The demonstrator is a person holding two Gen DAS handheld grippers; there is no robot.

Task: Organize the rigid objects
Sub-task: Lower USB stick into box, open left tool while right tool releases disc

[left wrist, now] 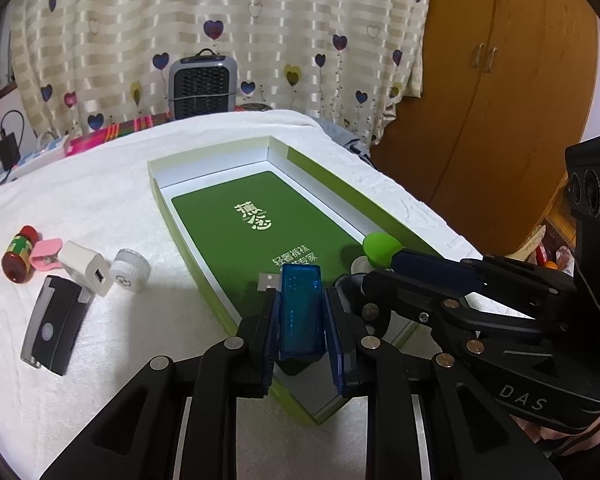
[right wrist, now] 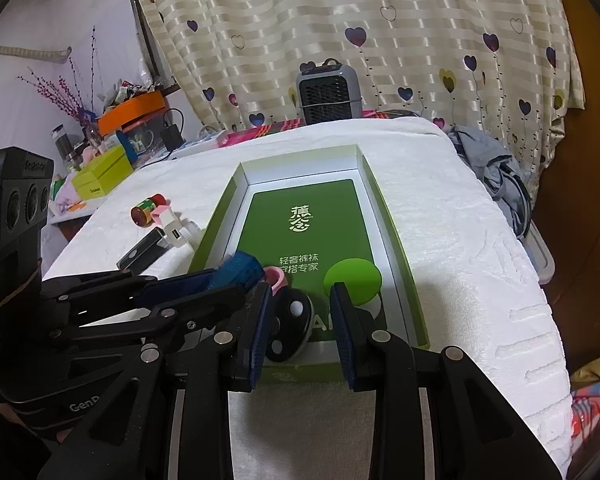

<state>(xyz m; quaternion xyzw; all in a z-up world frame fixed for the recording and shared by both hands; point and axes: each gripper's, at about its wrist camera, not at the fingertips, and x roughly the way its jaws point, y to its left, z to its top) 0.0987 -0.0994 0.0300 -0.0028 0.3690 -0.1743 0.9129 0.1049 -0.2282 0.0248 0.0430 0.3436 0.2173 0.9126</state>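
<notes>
1. White textured towelling (left wrist: 112, 184) covers the work surface, with a heart-printed curtain (left wrist: 236, 32) and a small grey fan heater (left wrist: 202, 84) behind it.
2. On the cloth sits a shallow green cardboard box (left wrist: 320, 172) with a white inner wall and a green printed card on its floor.
3. The left gripper (left wrist: 302, 320) is clamped on a translucent blue USB stick (left wrist: 301, 312) over the box's near end (its long axis runs along the fingers, the metal plug pointing away toward the far end).
4. The right gripper (right wrist: 300, 320) hovers over the near end too, jaws part open with nothing pressed between the pads.
5. Inside the box lie a green mushroom-shaped piece (right wrist: 352, 280), a pink ring (right wrist: 275, 278) and a black round object with white dots (right wrist: 292, 330).
6. Left of the box, on the cloth, lie a red bottle (left wrist: 20, 254), a pink clip (left wrist: 46, 256), a white charger plug (left wrist: 86, 266), a white round cap (left wrist: 130, 270) and a black flat device (left wrist: 52, 322).
</notes>
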